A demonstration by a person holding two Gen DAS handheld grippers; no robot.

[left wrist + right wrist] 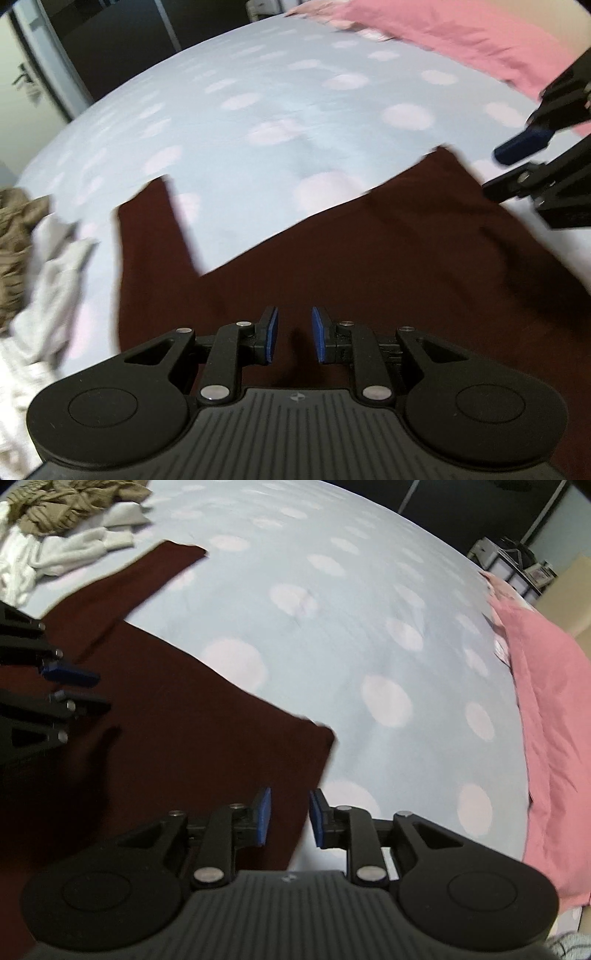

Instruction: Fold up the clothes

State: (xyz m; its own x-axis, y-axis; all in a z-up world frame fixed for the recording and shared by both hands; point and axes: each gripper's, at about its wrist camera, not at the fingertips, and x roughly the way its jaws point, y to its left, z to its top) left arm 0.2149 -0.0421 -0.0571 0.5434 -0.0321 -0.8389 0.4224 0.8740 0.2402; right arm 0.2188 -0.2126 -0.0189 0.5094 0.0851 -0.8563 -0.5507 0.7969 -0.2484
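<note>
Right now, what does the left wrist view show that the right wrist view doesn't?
Only the left wrist view shows the left gripper head-on, open over the middle of the maroon garment, and the garment's right corner from behind.

Only the right wrist view shows the right gripper head-on, open at the garment's right edge, plus shelving beyond the bed.

Both show the dotted bedsheet, pink pillow, the sleeve and the clothes pile.

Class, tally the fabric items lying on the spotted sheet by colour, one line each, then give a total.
Maroon garment: 1
Tan garment: 1
White garment: 1
Pink pillow: 1
Total: 4
</note>
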